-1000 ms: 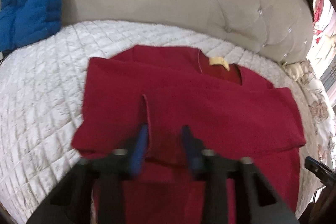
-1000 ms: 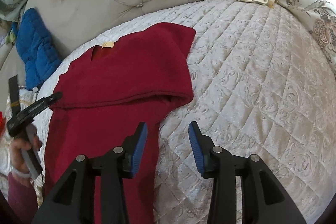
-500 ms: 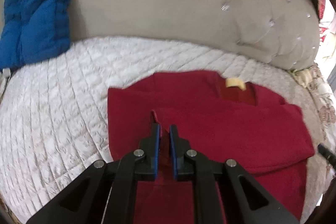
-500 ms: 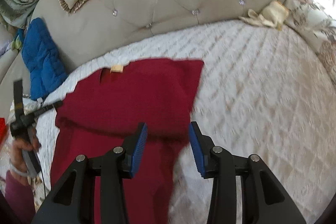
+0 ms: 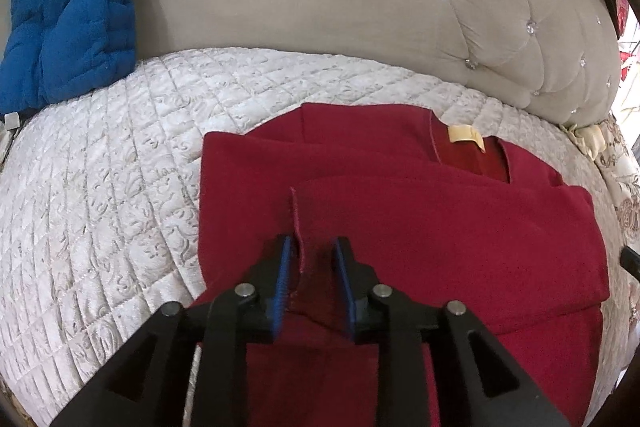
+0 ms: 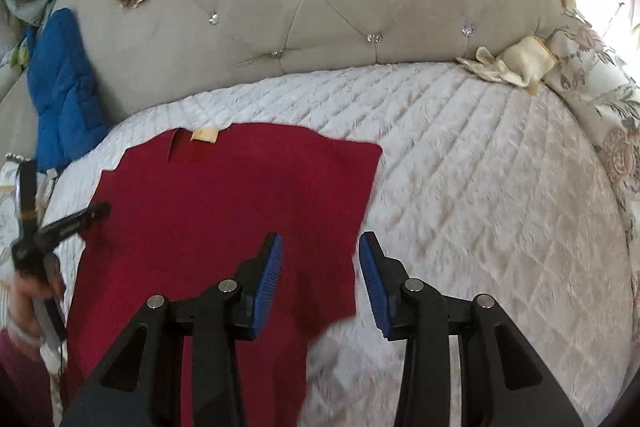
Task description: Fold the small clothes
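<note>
both grippers are over the bed (image 6: 500,163). my left gripper (image 5: 312,259) just opened a bit, sleeve edge loose between its jaws. right gripper (image 6: 320,267) partly open, holding nothing, above the red sweater (image 6: 224,203), which lies flat near the headboard (image 6: 360,7).

The garment (image 6: 224,211) lies on the quilt (image 6: 480,167); headboard (image 6: 360,7) behind; jacket (image 6: 64,87) far left.
</note>
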Available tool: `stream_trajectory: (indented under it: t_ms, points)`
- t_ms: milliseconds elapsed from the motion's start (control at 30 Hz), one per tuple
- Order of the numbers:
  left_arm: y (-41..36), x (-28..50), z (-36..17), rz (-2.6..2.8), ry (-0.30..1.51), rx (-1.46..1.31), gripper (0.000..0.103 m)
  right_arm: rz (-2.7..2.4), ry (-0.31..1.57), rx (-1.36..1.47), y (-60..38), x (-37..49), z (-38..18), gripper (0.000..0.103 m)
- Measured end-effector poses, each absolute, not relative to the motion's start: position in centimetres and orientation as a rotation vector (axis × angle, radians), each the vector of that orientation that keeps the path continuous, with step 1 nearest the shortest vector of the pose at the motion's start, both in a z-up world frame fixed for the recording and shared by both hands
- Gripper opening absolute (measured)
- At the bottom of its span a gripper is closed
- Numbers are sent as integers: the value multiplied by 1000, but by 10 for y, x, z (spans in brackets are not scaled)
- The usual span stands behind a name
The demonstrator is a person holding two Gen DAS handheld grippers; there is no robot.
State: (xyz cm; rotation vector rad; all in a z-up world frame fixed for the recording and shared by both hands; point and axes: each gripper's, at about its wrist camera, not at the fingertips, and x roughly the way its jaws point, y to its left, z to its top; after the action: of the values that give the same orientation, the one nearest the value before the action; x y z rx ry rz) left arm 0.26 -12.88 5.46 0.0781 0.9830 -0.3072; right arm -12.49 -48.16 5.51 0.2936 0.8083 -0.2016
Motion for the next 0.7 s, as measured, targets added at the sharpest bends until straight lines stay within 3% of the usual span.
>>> stream_trajectory:
  t_ms: [100,200,367,500,700]
  points:
    - [-134,-1,55,-314,980,93,42,-221,858,243,-479,-103,35,5]
    - [-139,-6,58,-315,974,101,52,-260,898,206,-477,-99,14,5]
    - [-138,-20,71,-307,945,111,70,-228,873,280,-481,-126,33,6]
    - [-131,-38,84,-309,925,117,72,-181,872,329,-477,-156,42,15]
    - [-112,-71,97,-317,907,147,72,-61,920,408,-466,-201,33,21]
